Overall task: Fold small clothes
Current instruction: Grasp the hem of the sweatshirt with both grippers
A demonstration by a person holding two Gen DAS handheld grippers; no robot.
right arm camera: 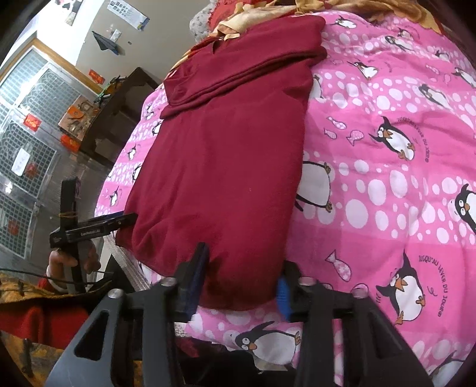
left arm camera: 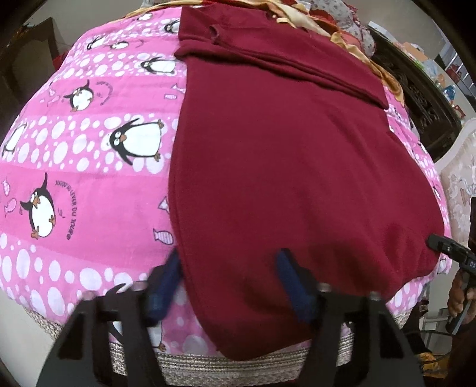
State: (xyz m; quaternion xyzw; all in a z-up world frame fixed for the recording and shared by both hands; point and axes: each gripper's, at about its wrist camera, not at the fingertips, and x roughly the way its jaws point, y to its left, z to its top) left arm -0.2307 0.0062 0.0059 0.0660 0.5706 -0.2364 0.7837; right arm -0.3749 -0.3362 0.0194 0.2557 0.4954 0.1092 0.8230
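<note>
Pink quilt (left arm camera: 89, 166), printed with penguins, white dots and small fish, covers the bed and fills most of both views; a woven trim runs along its near edge. On it lies the maroon garment (left arm camera: 291, 166), spread flat with its sleeves already folded in across the upper part, so it forms one long panel running from the collar end far away down to the hem at the near edge of the bed. A heap of other clothes (left arm camera: 336, 20), gold and patterned, sits beyond the collar end.

Each gripper is at one near corner of the hem. The left gripper (left arm camera: 232, 268) has its blue-padded fingers apart, one on the quilt just beside the garment's edge and the other over the cloth; they straddle the corner but do not look clamped on it. The right gripper (right arm camera: 241, 268) also has its fingers spread wide, the hem bulging between them, apparently unpinched.

By my reading, the sleeve folds are done and the lengthwise fold is starting. The next move calls for both pairs of fingers to close on the hem corners together, then lift and carry the hem evenly toward the collar so the panel halves without skewing or dragging the sleeves loose.
</note>
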